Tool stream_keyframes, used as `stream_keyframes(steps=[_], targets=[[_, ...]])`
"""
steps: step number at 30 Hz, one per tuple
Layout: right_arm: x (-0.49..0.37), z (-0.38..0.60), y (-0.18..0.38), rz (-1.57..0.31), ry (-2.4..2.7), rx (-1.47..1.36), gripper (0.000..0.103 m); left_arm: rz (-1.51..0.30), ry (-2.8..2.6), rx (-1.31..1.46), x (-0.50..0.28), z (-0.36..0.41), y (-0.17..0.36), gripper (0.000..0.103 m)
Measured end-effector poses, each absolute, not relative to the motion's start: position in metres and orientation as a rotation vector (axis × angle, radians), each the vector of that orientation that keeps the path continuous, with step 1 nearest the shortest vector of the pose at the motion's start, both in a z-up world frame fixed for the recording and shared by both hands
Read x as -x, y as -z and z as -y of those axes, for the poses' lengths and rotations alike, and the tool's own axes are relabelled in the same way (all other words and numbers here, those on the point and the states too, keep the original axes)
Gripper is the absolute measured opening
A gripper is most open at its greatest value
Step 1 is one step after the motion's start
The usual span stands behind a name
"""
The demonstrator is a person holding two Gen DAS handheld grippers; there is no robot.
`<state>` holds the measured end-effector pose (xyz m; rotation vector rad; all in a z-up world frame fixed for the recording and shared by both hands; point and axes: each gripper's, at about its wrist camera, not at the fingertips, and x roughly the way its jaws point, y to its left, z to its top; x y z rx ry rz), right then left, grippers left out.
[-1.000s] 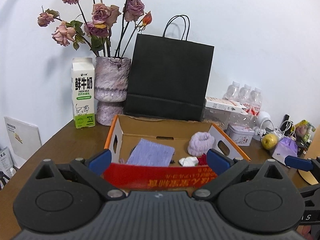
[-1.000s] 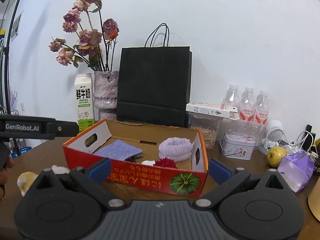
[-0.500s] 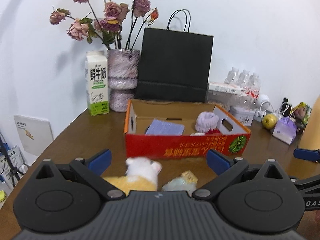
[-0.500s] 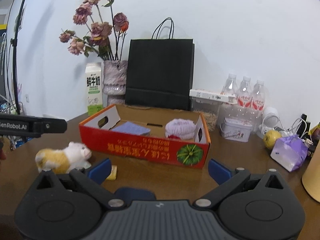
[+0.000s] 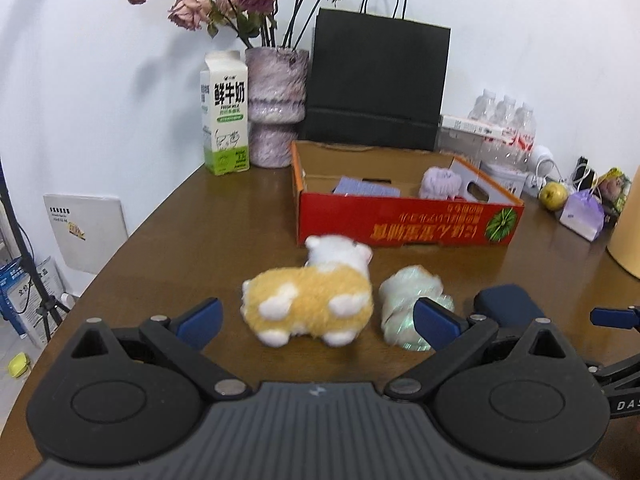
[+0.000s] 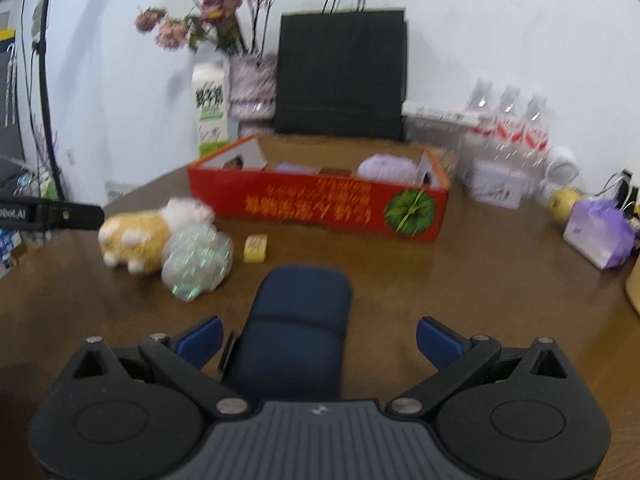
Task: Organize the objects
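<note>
fluffy plush toy (image 5: 308, 306), crinkly iridescent film bundle (image 6: 197, 260), printed red cardboard box (image 5: 404, 216), smooth brown wood table (image 5: 200, 248), matt black paper bag (image 5: 378, 84), matt navy case (image 6: 298, 328).

On the table (image 5: 224, 224), the plush (image 5: 308, 304) lies before the box (image 5: 404, 224), the bag (image 5: 378, 80) behind it, the carton (image 5: 224, 112) at left.

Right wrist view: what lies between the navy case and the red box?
Mostly bare tabletop. Only a small yellow block sits left of that stretch, between the navy case and red box.
</note>
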<state>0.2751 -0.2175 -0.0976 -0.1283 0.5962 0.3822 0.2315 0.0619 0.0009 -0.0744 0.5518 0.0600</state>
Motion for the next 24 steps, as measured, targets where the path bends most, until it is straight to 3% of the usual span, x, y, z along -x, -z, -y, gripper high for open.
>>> stream_keyframes(steps=[16, 24], targets=[[-0.292, 0.194, 0.121, -0.69, -0.328, 0.155, 0.103, -0.6, -0.066, 0.048, -0.212, -0.082, 0.018, 0.103], [-0.305, 0.189, 0.127, -0.69, -0.34, 0.106, 0.089, -0.606, -0.061, 0.064, -0.216, -0.085, 0.023, 0.103]])
